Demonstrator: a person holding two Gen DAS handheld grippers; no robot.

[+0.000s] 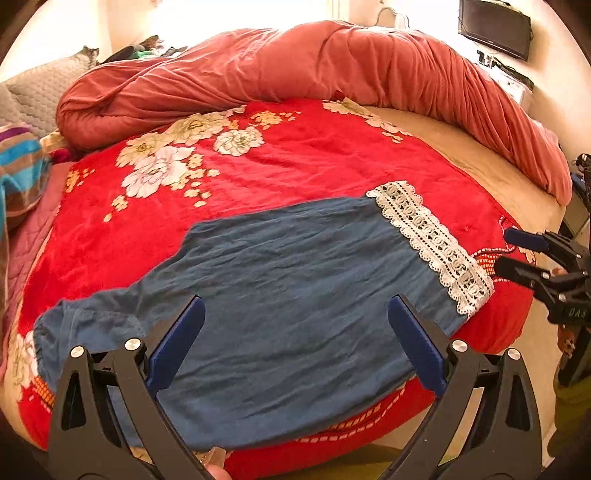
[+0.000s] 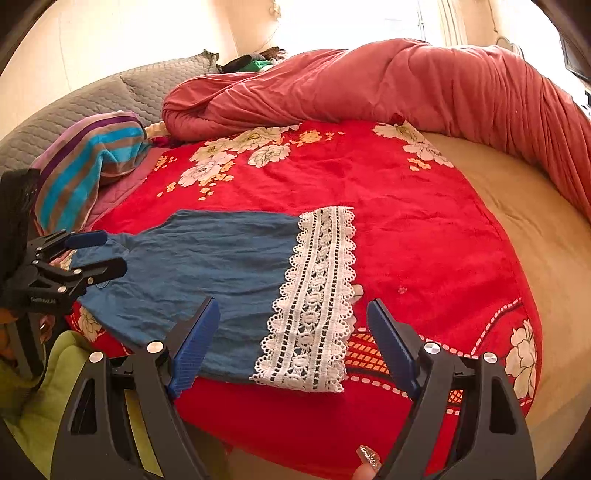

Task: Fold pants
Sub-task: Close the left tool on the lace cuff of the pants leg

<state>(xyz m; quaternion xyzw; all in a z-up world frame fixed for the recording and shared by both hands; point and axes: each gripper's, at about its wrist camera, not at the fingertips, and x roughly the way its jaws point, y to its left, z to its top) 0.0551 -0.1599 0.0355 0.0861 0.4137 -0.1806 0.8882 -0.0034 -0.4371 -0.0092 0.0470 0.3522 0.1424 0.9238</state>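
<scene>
Blue pants [image 1: 288, 295] with a white lace hem [image 1: 432, 243] lie flat on a red floral blanket [image 1: 295, 166]; the waistband is at the left, the lace hem at the right. They also show in the right wrist view [image 2: 207, 269], with the lace hem [image 2: 317, 295] there too. My left gripper [image 1: 295, 339] is open and empty, hovering over the waist half of the pants. My right gripper [image 2: 293, 343] is open and empty, over the lace hem near the bed's front edge. Each gripper shows in the other's view: the right [image 1: 517, 254], the left [image 2: 99, 254].
A rolled pink-red duvet [image 1: 332, 66] lies along the back and right of the bed. A striped cloth [image 2: 92, 162] and grey quilted pillow [image 2: 92, 99] sit at the left. Beige sheet [image 2: 535, 229] shows at right. A wall TV [image 1: 495, 29] hangs at the back right.
</scene>
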